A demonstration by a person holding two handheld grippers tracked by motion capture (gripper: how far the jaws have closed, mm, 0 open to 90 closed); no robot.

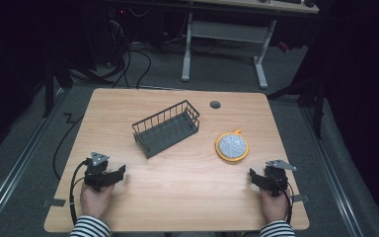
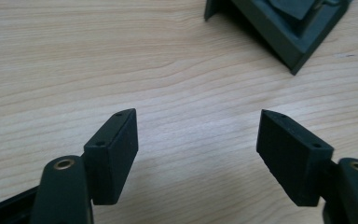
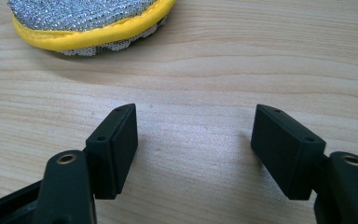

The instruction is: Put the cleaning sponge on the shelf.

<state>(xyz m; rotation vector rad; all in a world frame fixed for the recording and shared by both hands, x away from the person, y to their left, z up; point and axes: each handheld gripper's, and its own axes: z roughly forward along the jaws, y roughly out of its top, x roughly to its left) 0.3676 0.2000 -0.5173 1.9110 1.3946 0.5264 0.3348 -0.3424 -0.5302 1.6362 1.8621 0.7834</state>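
Note:
A dark wire basket (image 1: 167, 128) stands in the middle of the wooden table (image 1: 177, 197), set at a slant; its corner (image 2: 284, 32) shows at the top of the left gripper view. To its right lies a round scrubbing pad (image 1: 232, 146) with a silver face and yellow rim, also seen at the top left of the right gripper view (image 3: 88, 21). My left gripper (image 1: 121, 173) rests near the table's front left, open, with bare wood between its jaws (image 2: 198, 140). My right gripper (image 1: 252, 175) sits at the front right, open and empty (image 3: 193, 140), just short of the pad.
A grey cable port (image 1: 215, 104) is set into the table near its far edge. Behind the table stands a white desk frame (image 1: 224, 44) with cables on the floor. Each gripper trails a black cable toward the front edge.

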